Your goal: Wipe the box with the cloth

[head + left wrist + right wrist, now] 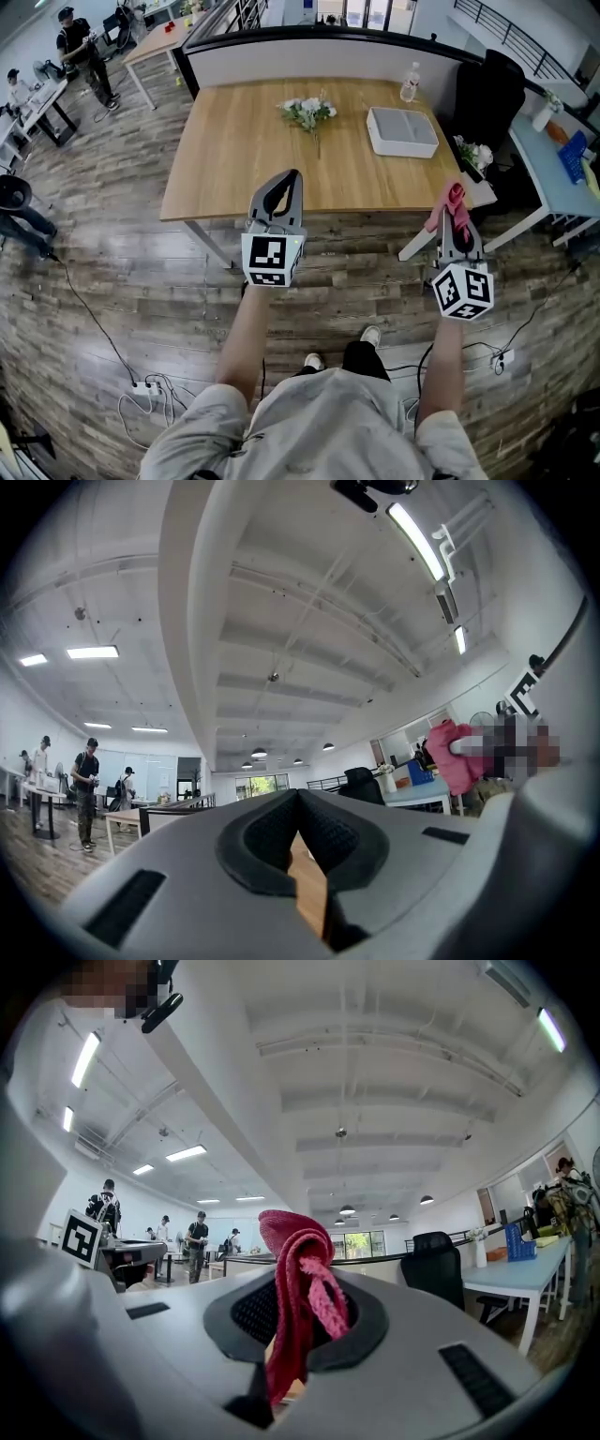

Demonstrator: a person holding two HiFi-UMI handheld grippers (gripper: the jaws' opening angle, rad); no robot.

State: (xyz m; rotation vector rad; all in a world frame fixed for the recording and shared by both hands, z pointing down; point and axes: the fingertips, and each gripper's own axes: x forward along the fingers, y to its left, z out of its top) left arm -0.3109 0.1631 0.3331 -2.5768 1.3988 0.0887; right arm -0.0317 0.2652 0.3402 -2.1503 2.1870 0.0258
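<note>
A flat grey-white box (401, 130) lies on the far right part of the wooden table (234, 159). My right gripper (455, 208) is held in front of the table's right corner, shut on a pink-red cloth (453, 204) that bunches up out of its jaws. In the right gripper view the cloth (295, 1288) is clamped between the dark pads and flops over them. My left gripper (284, 182) hovers at the table's near edge, jaws closed with nothing between them; the pads (272, 841) meet at their tips. Both grippers point upward and stay well short of the box.
A small flower bunch (307, 112) lies mid-table and a water bottle (410, 82) stands behind the box. A black chair (487, 98) and a side desk (562, 169) are at the right. People (80, 47) stand far left. Cables and a power strip (145, 386) lie on the floor.
</note>
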